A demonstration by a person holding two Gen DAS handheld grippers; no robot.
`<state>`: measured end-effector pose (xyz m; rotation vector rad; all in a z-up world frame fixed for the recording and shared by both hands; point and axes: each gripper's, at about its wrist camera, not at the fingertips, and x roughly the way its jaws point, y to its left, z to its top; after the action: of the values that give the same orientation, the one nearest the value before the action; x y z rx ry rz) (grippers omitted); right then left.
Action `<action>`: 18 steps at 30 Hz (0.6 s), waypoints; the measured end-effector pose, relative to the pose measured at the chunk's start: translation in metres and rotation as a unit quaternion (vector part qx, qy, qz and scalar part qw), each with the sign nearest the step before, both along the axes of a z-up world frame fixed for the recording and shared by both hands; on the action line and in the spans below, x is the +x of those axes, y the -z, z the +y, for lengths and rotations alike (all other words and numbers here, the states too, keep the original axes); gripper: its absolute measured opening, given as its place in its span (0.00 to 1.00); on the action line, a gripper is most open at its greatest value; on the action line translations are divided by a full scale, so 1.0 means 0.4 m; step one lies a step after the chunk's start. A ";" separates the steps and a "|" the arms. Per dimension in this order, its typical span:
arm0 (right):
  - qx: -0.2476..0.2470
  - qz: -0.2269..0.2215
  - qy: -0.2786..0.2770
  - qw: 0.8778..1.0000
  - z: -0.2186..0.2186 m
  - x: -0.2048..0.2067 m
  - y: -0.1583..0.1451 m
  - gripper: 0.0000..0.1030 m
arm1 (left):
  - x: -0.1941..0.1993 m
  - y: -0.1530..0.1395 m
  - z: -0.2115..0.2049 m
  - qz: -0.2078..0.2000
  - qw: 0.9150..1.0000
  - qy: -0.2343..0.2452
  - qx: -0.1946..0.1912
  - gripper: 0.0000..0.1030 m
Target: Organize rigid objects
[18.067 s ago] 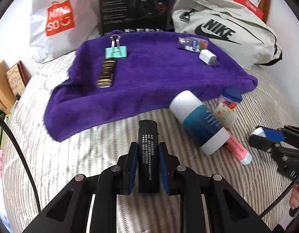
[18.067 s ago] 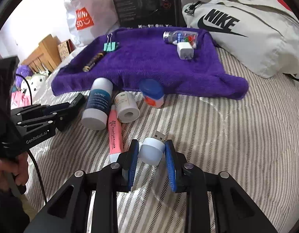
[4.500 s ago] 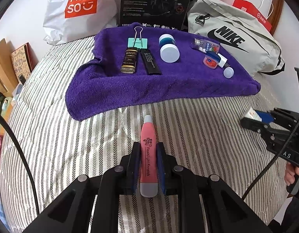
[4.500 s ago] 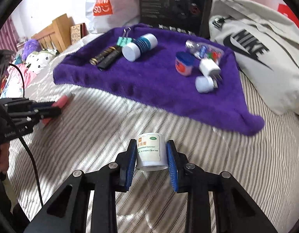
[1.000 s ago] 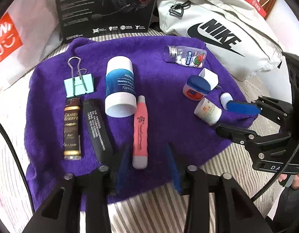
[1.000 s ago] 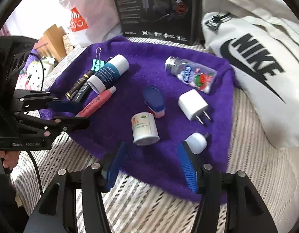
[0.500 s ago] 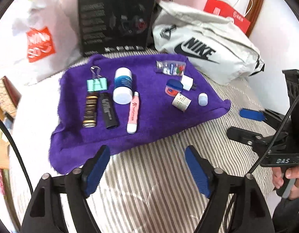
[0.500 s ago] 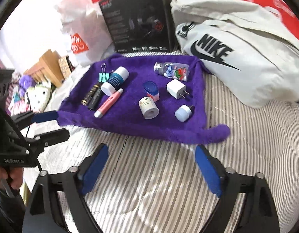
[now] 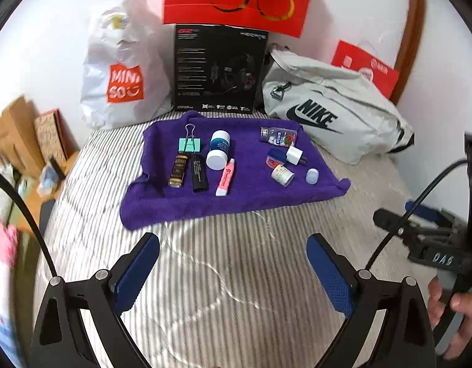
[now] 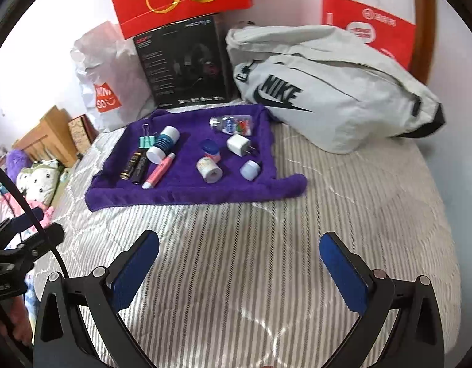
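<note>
Purple towel [image 9: 236, 196] on striped bed [image 9: 223, 276] holds bottles, binder clip [image 9: 189, 144], charger [image 9: 295, 155]; Nike bag [image 9: 334, 122] beside. Left gripper [image 9: 233, 271] & right gripper [image 10: 239, 271]: both wide open, empty.

Left gripper [image 9: 233, 271] and right gripper [image 10: 239, 273] empty, jaws spread wide.
</note>
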<state>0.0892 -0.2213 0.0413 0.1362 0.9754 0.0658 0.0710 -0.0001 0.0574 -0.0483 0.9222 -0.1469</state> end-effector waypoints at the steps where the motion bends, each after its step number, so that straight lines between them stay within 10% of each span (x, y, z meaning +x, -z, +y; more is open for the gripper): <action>1: -0.008 0.002 0.004 1.000 0.001 -0.010 -0.003 1.00 | -0.007 -0.001 0.000 -0.002 1.000 0.000 -0.004 0.94; 18: -0.023 -0.008 0.007 1.000 0.017 -0.125 -0.016 1.00 | -0.115 -0.033 -0.010 -0.037 0.999 -0.027 0.025 0.94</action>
<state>0.0392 -0.2146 0.0477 0.0994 0.9596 0.0313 0.0250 -0.0042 0.0705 -0.0216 0.8503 -0.0744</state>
